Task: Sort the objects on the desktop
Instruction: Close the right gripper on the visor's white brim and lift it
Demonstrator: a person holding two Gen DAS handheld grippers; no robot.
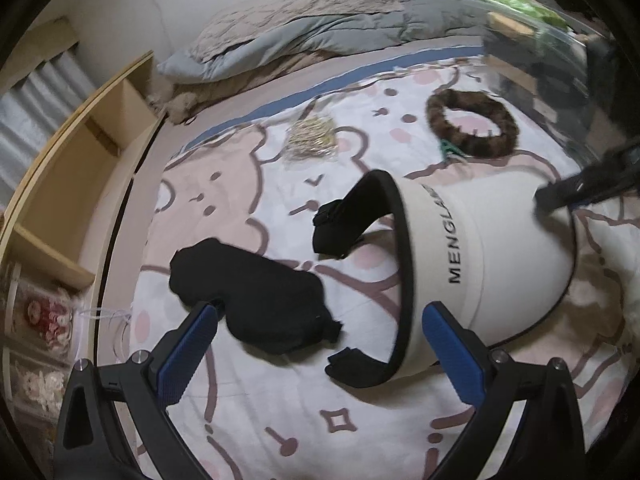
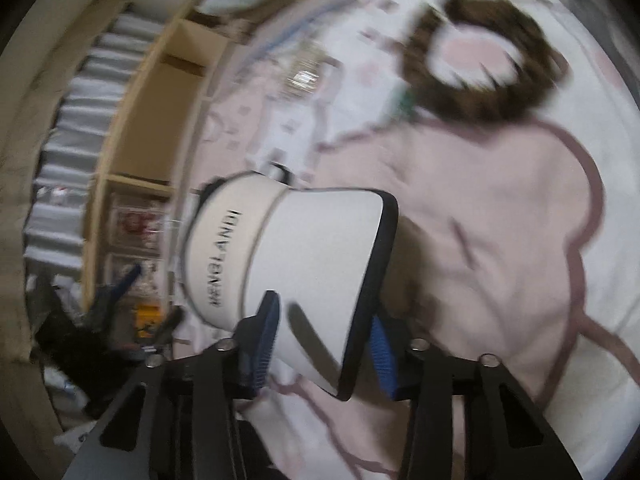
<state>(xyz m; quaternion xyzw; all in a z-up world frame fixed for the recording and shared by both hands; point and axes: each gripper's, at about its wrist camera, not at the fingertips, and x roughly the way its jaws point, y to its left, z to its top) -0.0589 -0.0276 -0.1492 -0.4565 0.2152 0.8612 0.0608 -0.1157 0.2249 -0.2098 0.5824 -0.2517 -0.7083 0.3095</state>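
A white sun visor with a black band and "MENGLANDI" lettering is held up off the pink cartoon bedsheet. My right gripper is shut on its brim; the gripper also shows at the right edge of the left wrist view. My left gripper is open and empty, low over the sheet, with a black sleep mask between its fingers. A brown furry headband lies further back and also shows in the right wrist view.
A small shiny packet and a green clip lie on the sheet. A grey quilt is bunched at the back. A wooden shelf runs along the left. A clear container is at the upper right.
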